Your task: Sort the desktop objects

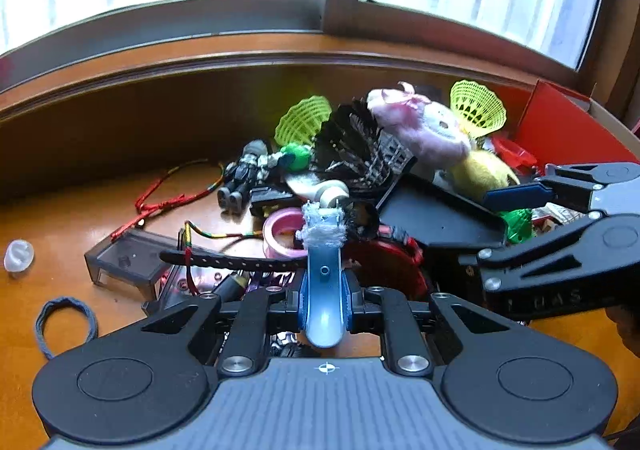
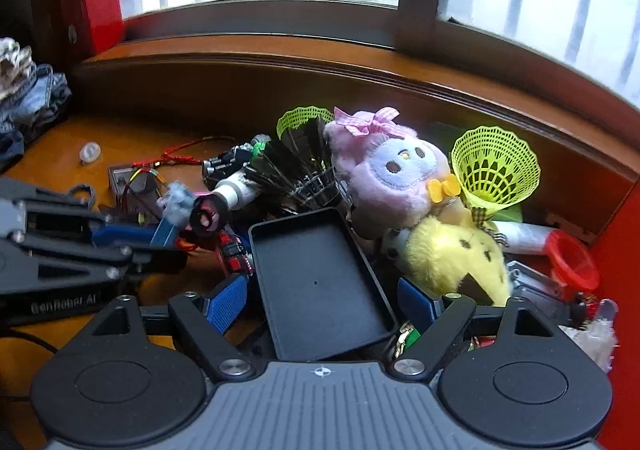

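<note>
1. Wooden desk is set against a window sill; a pile of small things is heaped on its far right part.
2. Red box is seen at the far right edge of the pile.
3. Black tray lies tilted in the middle of the pile. In the right wrist view it sits between the blue pads of the right gripper. Those jaws are spread wide; pad contact with the tray cannot be told.
4. Pink plush toy with a pink bow is propped beyond the tray, resting on a yellow plush toy just to its right.
5. Black feather shuttlecock lies left of the pink plush; yellow-green plastic shuttlecocks are seen on either side, one at far right, one behind the feathers.
6. Left gripper is closed tight on a pale blue plastic piece with fuzzy grey-white wrapping at its far end; the piece stands up between the pads.
7. Clear grey plastic case lies on the near left, a black perforated strap across it.
8. Pink tape roll lies just beyond the left gripper's held piece.
9. Small dark toy figure lies left of the feathers, beside a red braided cord.
10. Blue-grey hair tie lies apart at near left.
11. Small clear cap lies alone at far left.
</note>
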A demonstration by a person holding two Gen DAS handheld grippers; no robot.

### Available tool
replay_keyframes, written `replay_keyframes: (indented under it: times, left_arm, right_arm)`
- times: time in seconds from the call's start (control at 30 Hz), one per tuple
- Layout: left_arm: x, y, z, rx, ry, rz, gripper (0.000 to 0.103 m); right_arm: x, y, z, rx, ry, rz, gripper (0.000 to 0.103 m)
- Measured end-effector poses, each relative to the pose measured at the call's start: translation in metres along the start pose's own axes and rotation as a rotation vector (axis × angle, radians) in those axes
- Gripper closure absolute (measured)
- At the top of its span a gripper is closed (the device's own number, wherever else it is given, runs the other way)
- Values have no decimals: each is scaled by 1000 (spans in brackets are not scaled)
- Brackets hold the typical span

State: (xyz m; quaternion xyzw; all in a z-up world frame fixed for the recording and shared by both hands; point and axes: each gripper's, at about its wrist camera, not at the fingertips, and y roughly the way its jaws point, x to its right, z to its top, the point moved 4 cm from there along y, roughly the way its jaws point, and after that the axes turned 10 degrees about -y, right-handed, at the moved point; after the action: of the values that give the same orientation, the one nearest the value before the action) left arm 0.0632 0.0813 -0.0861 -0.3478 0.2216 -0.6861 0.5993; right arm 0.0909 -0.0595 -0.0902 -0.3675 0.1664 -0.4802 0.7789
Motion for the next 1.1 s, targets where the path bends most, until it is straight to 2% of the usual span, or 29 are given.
replay_keyframes:
  times: [0.2,0.43,0.5,0.6,0.77,1.1]
  left_arm:
    - [-2,5,0,-10,-8,18,84]
    - [-2,8,1,-11,-6,16,84]
    - [0,8,1,-14,-2,14,84]
    - [0,7,1,-10,1,14,84]
    - [1,2,5,7,1,13,84]
    - [10,-13,9,39,6,4,84]
  right_arm:
    - [4,4,2,-18,14,24,24]
    - [-9,2,-11,-83,-168,-30,24]
    - [-12,7,-11,-84,-191,-31,29]
    - [-13,11,-5,-65,-157,-2,36]
    - [-8,9,-2,-45,-111,7,37]
    - [-4,-23,-6,17,-18,-10,37]
